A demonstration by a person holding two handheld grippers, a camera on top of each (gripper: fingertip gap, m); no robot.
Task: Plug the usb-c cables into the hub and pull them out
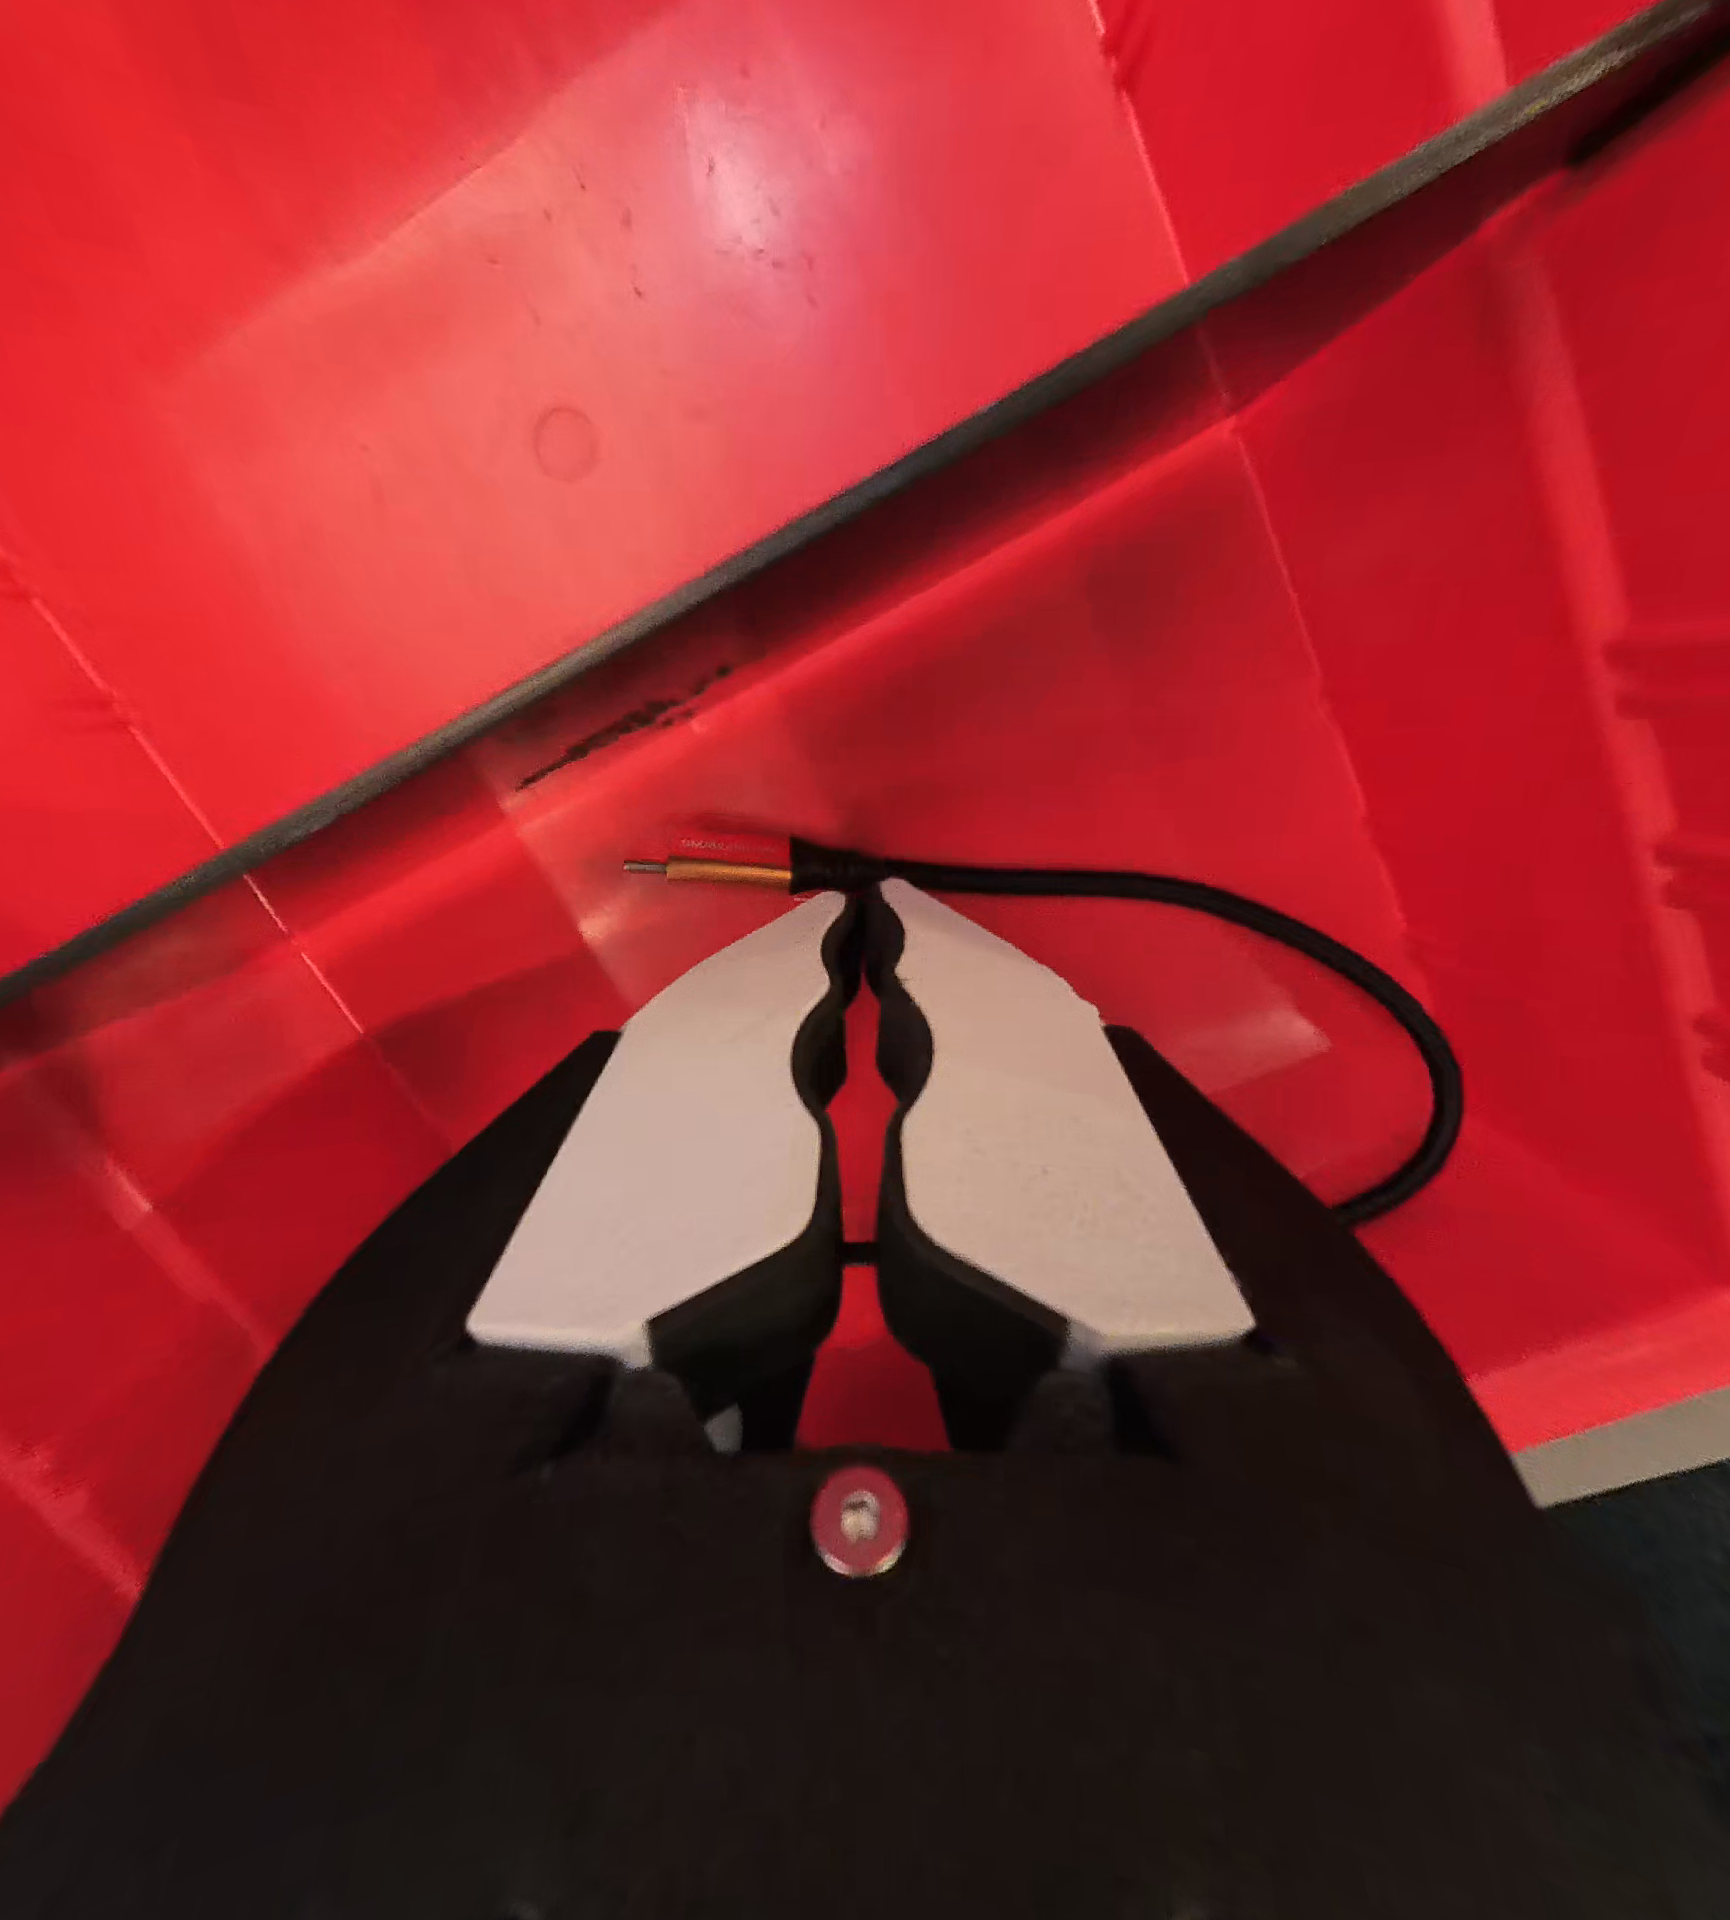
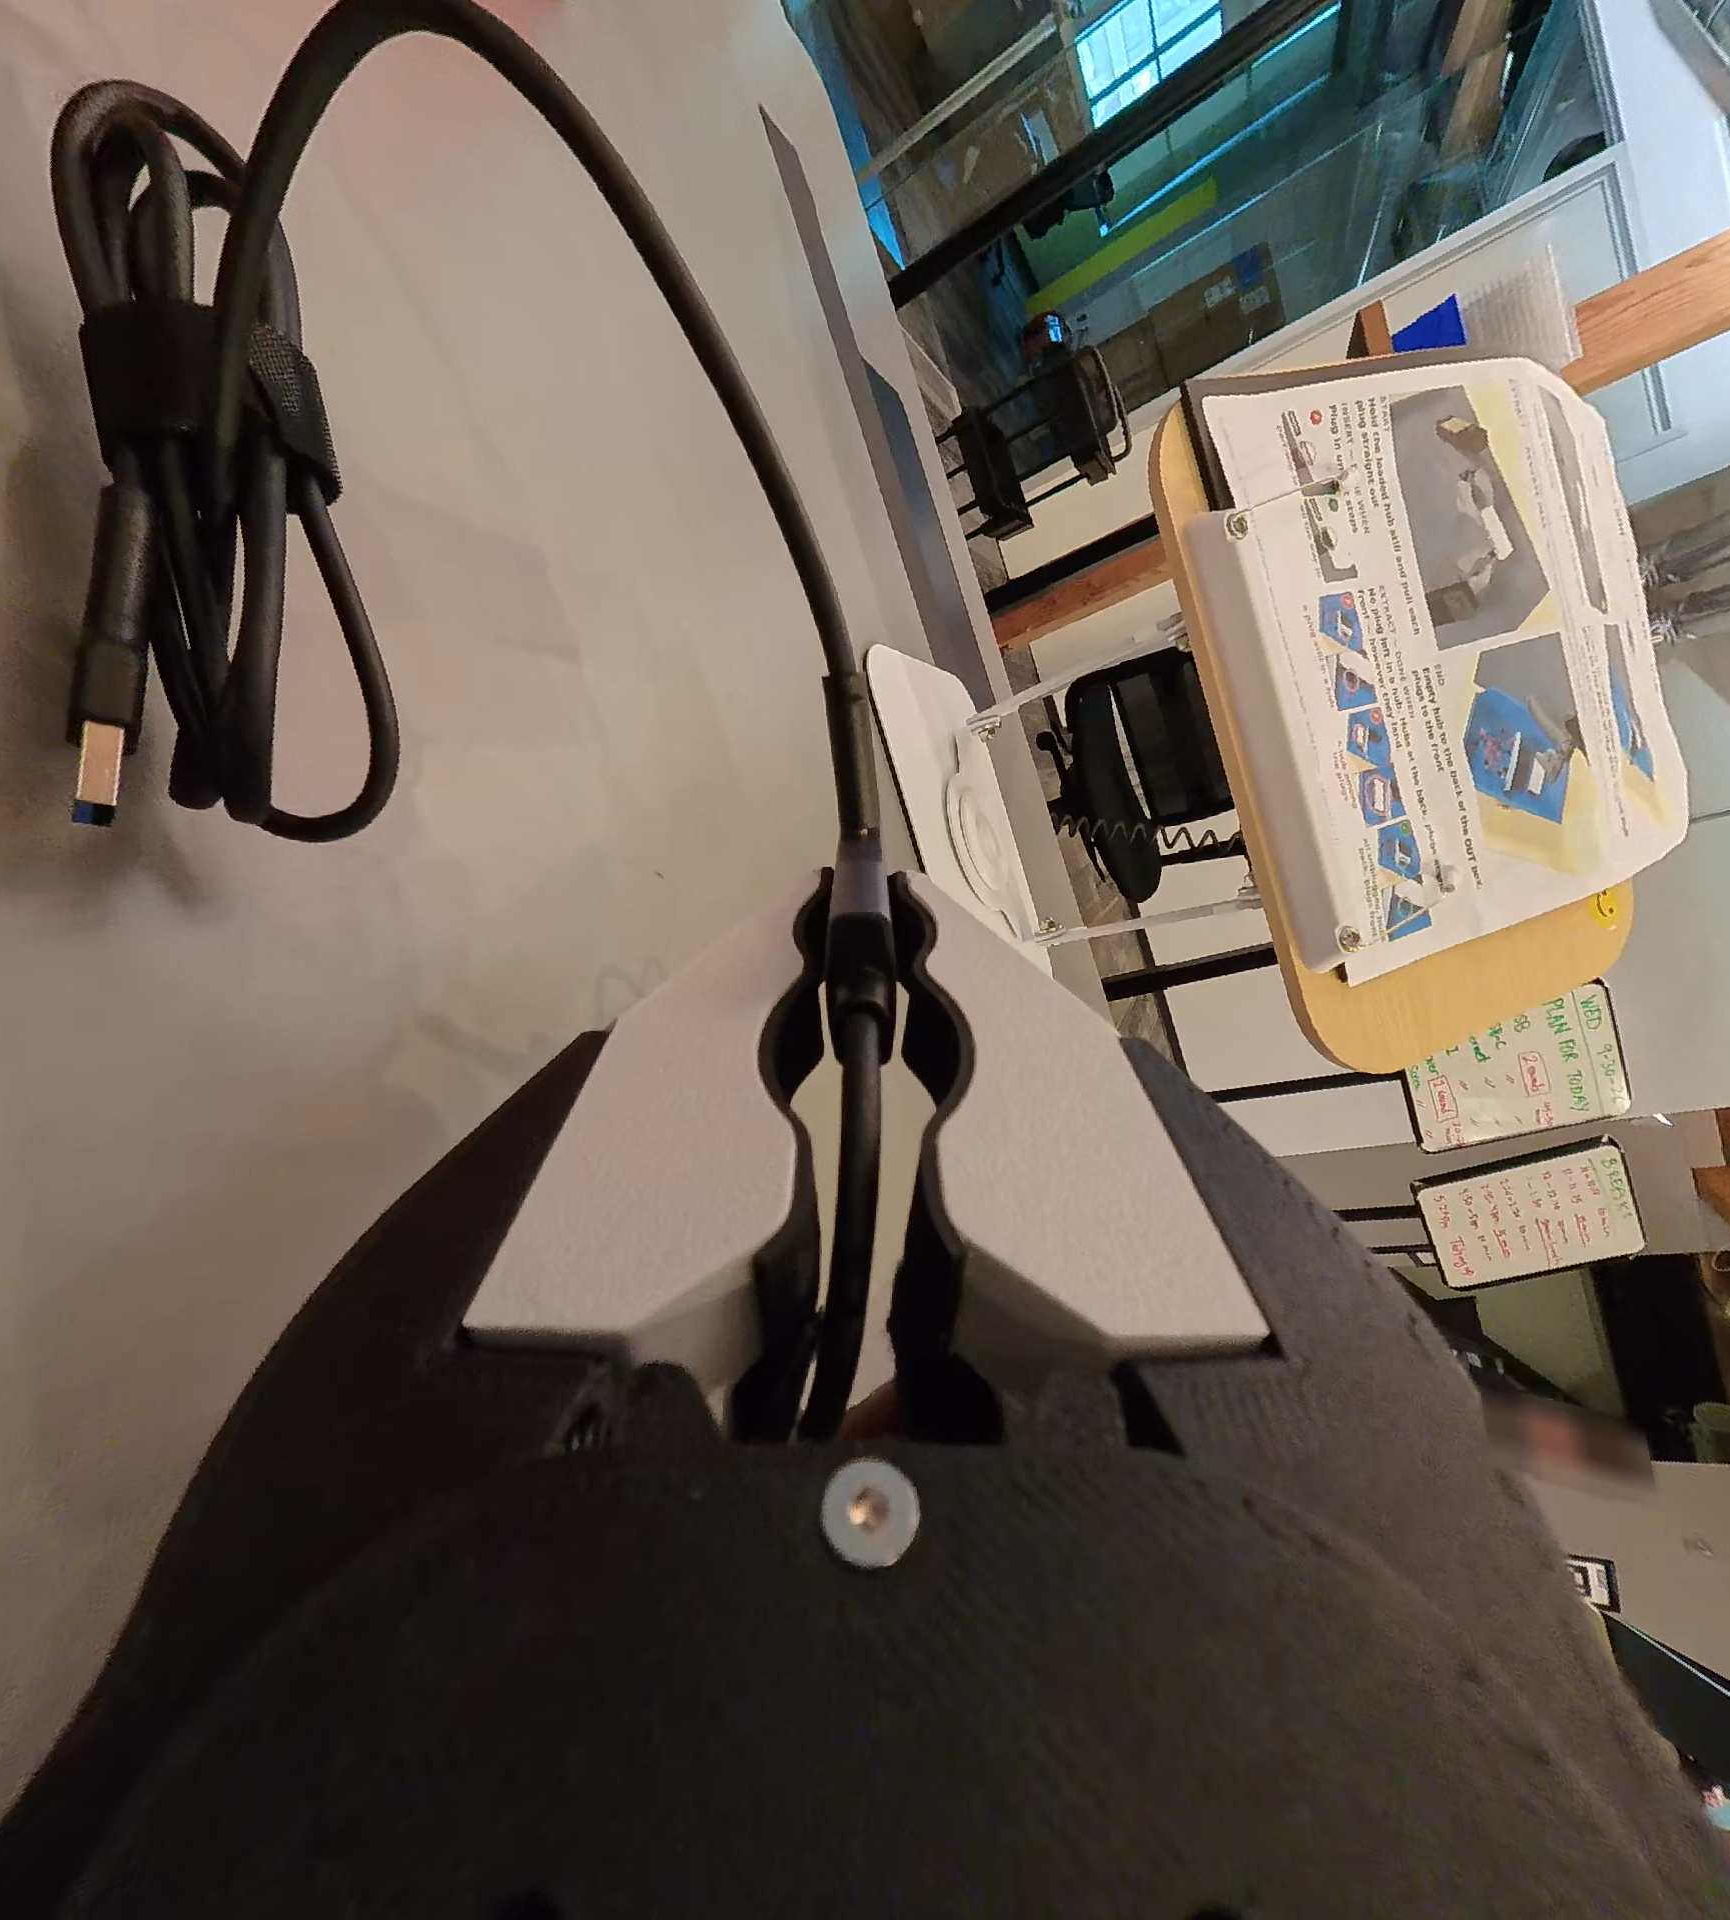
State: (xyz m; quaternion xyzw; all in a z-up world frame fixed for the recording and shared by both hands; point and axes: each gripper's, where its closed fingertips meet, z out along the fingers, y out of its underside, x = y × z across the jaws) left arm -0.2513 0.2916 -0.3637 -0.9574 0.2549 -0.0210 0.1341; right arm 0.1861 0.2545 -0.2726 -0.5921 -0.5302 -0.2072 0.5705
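Observation:
In the left wrist view my left gripper (image 1: 862,902) is shut on a black braided usb-c cable (image 1: 1401,997), pinching it just behind its orange plug (image 1: 731,875). The plug points left with its metal tip free, above the floor of a red bin (image 1: 487,343). In the right wrist view my right gripper (image 2: 862,896) is shut on a slim grey hub (image 2: 858,885) whose own black lead runs back between the jaws. A black cable (image 2: 632,208) arcs down from the top, and its plug (image 2: 848,748) sits in the hub's end.
A dark divider (image 1: 840,520) crosses the red bin diagonally above the plug. A strapped black cable bundle (image 2: 217,499) with a free USB-A plug lies on the white table (image 2: 549,582). A white pad (image 2: 928,717) lies at the table's edge. A stand with printed sheets (image 2: 1412,665) is beyond it. Tip to tip, the grippers are about 45 cm apart.

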